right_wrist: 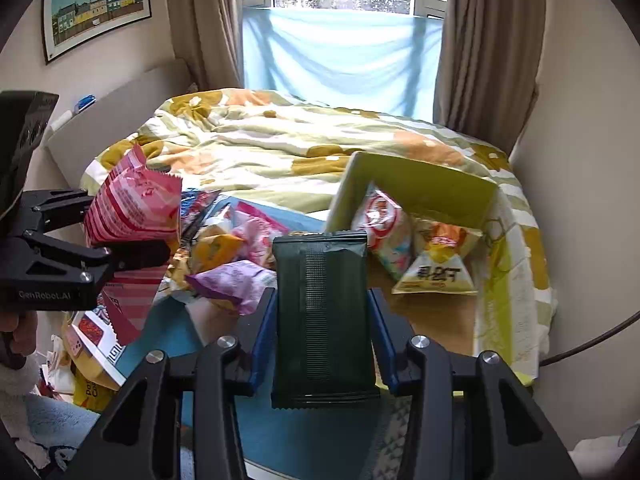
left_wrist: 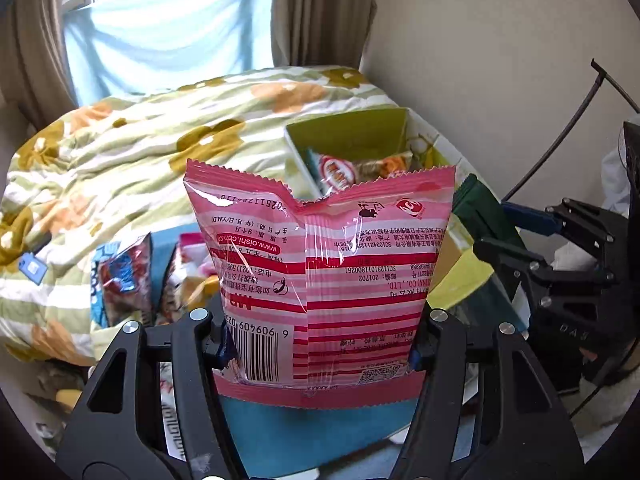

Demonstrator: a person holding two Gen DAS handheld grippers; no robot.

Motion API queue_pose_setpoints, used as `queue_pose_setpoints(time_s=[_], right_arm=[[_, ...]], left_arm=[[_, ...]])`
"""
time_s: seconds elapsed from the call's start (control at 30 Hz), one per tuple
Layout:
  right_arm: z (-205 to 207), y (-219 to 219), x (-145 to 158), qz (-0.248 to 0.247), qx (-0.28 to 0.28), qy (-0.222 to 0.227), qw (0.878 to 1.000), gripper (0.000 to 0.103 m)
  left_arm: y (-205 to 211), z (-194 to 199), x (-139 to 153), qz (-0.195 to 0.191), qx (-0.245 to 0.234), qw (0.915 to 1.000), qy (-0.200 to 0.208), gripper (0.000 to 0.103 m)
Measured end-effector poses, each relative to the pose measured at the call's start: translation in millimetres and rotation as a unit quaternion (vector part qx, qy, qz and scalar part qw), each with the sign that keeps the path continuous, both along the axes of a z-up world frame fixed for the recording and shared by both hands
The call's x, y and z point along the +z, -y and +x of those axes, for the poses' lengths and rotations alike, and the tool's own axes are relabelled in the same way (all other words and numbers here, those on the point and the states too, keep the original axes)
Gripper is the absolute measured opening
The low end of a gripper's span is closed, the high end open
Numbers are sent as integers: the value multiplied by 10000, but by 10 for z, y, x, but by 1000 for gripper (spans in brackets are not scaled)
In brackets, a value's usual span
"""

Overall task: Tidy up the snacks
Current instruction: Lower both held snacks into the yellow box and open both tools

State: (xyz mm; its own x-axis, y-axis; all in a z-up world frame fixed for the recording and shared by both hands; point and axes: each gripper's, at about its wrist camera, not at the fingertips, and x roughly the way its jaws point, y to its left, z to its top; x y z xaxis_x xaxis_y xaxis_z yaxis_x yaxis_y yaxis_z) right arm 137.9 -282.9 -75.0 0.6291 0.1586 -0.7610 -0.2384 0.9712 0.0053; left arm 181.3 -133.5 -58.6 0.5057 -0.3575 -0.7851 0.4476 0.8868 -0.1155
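Right claw (right_wrist: 323, 332) clamps a dark green packet (right_wrist: 322, 312) upright; left claw (right_wrist: 120, 236) grips a pink striped bag (right_wrist: 132, 210) beside it.

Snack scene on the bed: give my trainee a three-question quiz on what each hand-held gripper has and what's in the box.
1. True or false: the left hand-held gripper is shut on the pink bag.
2. What does the right hand-held gripper hold?
A. a purple bag
B. a dark green packet
C. nothing
3. Fill in: the green box on the quilt already holds ___ snack bags in view.

Key:
1. True; both fingers press its sides.
2. B, the dark green packet.
3. Two: a red-and-white bag and a yellow bag.
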Motion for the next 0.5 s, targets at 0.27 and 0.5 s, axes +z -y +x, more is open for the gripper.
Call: queue_pose_setpoints(time_s=[0.27,0.5], right_arm=[[171,875,55,25,-404,202,9990,40],[395,1376,-92,356,-563,-109,9977,41]], left_arm=[[1135,374,-288,63,40,9997,-215,57],[1561,501,-719,287,240,9961,-795,62]])
